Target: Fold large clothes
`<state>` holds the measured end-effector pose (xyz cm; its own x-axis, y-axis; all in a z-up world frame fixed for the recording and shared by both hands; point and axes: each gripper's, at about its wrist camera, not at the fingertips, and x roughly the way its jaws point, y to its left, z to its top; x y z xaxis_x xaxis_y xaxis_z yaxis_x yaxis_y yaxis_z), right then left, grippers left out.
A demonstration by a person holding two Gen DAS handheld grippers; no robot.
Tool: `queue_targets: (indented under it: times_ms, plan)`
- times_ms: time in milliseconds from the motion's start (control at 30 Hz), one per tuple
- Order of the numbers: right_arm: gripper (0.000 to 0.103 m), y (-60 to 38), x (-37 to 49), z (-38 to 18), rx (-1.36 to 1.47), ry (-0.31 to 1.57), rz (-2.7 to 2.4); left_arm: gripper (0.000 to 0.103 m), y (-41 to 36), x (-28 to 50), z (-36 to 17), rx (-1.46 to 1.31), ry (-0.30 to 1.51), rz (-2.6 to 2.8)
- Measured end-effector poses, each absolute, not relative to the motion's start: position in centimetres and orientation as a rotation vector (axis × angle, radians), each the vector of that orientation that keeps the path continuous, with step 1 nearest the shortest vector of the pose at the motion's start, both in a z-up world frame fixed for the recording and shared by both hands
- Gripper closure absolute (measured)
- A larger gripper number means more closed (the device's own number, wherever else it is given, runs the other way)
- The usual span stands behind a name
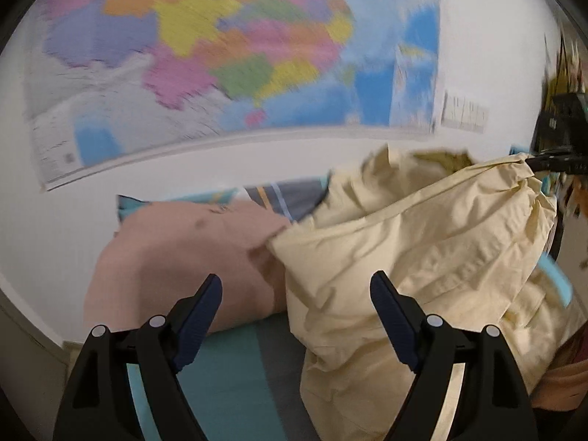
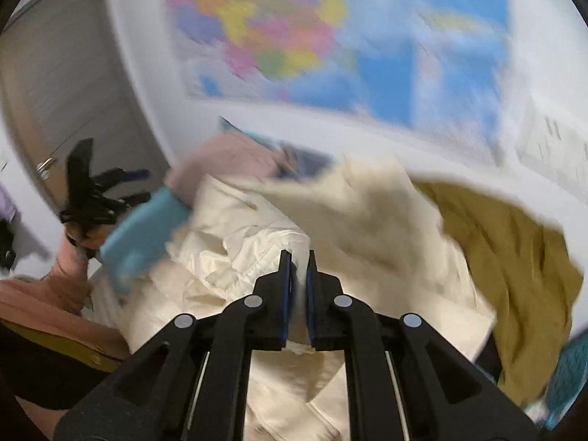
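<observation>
The left gripper [image 1: 296, 312] has its fingers wide apart and holds nothing, hovering over the teal bedsheet [image 1: 228, 367] just beside the hanging folds of the pale yellow garment [image 1: 404, 257]. If it closes from here it may catch only a loose wrinkle, or the pink cloth [image 1: 176, 257] lying at the bed's far left, and so drag the wrong piece. To the right, the right gripper [image 2: 298, 268] is clamped together on a bunched pinch of the garment, lifting it off the bed; so small a bite of crumpled fabric could slip out, or the cloth could hang twisted and fold crooked. An olive-brown cloth [image 2: 514, 275] lies near the right edge and might be swept along. Motion blur smears both views, the wall map [image 1: 220, 55] included; the garment's hems, sleeves and lower end are hidden or cut off, so its kind is uncertain.
</observation>
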<state>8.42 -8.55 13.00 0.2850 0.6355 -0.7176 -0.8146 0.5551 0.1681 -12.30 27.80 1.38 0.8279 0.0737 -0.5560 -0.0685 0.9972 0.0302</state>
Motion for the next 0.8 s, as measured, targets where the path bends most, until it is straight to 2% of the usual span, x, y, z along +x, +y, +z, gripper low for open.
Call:
queue_targets:
  times_ms: [167,233,300,333,367,500,600,633,700,733,767,800]
  plan:
    - [0.095,-10.5,10.0,5.0,-0.210,0.963,0.896,0.023,26.2,-8.0,-2.5,0.036,0.721,0.069]
    - [0.091,-11.0,10.0,3.0,-0.154,0.987,0.878,0.023,25.4,-6.7,-3.9,0.075,0.770,0.081]
    - [0.078,-11.8,10.3,1.6,-0.112,1.000,0.861,0.023,24.7,-5.5,-5.3,0.102,0.816,0.092]
    - [0.058,-11.8,10.2,1.3,-0.087,0.999,0.857,0.023,24.4,-4.9,-6.0,0.123,0.833,0.104]
    - [0.050,-11.7,10.1,1.2,-0.074,1.001,0.857,0.023,24.2,-4.4,-6.5,0.137,0.847,0.125]
    - [0.039,-13.0,8.2,0.4,-0.036,0.997,0.852,0.023,24.0,-3.5,-6.9,0.123,0.850,0.117]
    - [0.038,-12.9,7.6,-1.4,-0.068,1.051,0.802,0.023,23.9,-3.0,-6.9,0.107,0.850,0.116]
    - [0.038,-12.9,7.5,-2.2,-0.064,1.062,0.798,0.023,23.8,-2.8,-7.1,0.103,0.854,0.119]
    - [0.049,-12.8,7.2,-3.0,-0.025,1.060,0.848,0.023,23.4,-2.4,-7.2,0.102,0.854,0.123]
    - [0.065,-13.0,7.2,-3.2,0.017,1.045,0.871,0.023,23.3,-2.4,-7.3,0.098,0.852,0.120]
    - [0.090,-13.1,7.2,-3.2,0.009,1.038,0.849,0.023,23.1,-2.4,-7.3,0.097,0.849,0.123]
    - [0.100,-13.3,7.3,-2.9,0.013,1.025,0.835,0.023,23.0,-2.5,-7.2,0.095,0.844,0.125]
